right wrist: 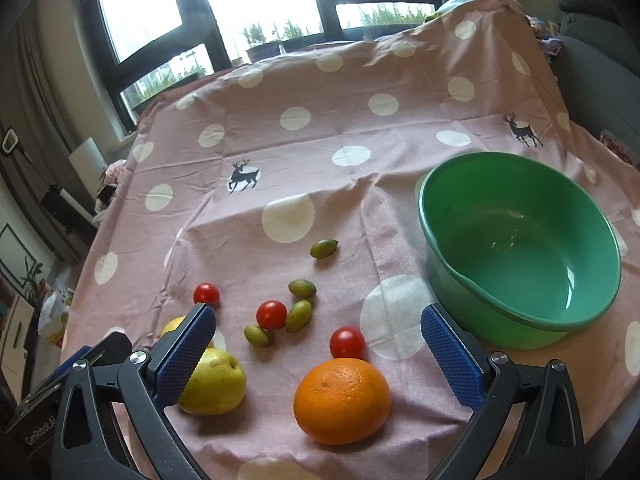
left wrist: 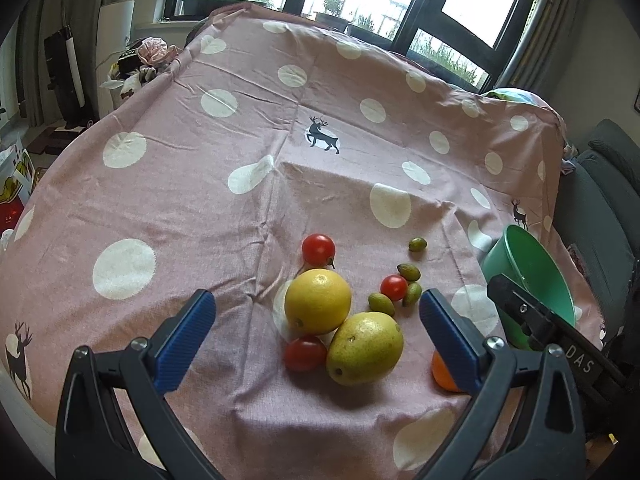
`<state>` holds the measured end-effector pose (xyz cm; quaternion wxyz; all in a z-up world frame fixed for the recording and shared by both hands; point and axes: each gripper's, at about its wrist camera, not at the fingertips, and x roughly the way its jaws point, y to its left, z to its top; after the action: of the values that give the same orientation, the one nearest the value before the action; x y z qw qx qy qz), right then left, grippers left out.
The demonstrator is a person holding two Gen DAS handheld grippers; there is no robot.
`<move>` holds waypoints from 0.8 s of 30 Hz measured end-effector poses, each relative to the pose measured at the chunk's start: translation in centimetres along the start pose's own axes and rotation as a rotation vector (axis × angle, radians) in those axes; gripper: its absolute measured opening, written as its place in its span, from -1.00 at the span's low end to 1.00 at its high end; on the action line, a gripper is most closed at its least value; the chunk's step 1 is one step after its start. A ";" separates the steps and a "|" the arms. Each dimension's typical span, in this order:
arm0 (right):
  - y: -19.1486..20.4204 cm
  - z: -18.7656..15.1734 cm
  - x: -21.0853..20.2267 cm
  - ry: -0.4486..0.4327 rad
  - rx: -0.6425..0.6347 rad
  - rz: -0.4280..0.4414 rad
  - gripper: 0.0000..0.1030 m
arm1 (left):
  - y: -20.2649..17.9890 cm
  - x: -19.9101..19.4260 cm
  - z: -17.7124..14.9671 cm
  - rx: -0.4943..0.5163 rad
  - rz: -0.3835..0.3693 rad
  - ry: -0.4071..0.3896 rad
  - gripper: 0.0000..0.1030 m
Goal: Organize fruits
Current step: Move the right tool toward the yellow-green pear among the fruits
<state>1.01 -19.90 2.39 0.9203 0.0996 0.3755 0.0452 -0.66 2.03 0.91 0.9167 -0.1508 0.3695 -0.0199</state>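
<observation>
Right wrist view: right gripper (right wrist: 318, 330) gapes empty above the orange (right wrist: 342, 400). Centre, close gently, lift to the green bowl (right wrist: 520, 240). Left gripper (left wrist: 316, 320) also spread.

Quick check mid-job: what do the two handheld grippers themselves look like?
Both match: the left gripper and right gripper have black plastic scissor-style arms with silver pivot screws and blue ribbed finger pads. White lettering marks their black bodies. No hands, sleeves or cables show.
</observation>
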 end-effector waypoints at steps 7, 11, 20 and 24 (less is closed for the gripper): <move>-0.1 0.0 -0.1 -0.004 0.010 0.009 1.00 | 0.1 -0.4 0.1 -0.009 0.003 -0.009 0.97; -0.4 0.0 -0.1 -0.001 0.022 0.010 1.00 | 0.1 -0.5 0.1 -0.011 0.002 -0.009 0.96; 0.0 -0.5 -0.7 0.011 0.016 0.029 0.89 | -0.4 -1.2 -0.1 0.003 -0.025 -0.007 0.92; 0.6 -0.8 -1.0 0.018 -0.001 0.053 0.87 | -0.6 -1.8 -0.2 0.013 -0.045 -0.009 0.90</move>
<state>-0.31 -19.38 2.63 0.9155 0.1086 0.3809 0.0706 -2.12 1.70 2.14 0.9186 -0.1534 0.3618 -0.0424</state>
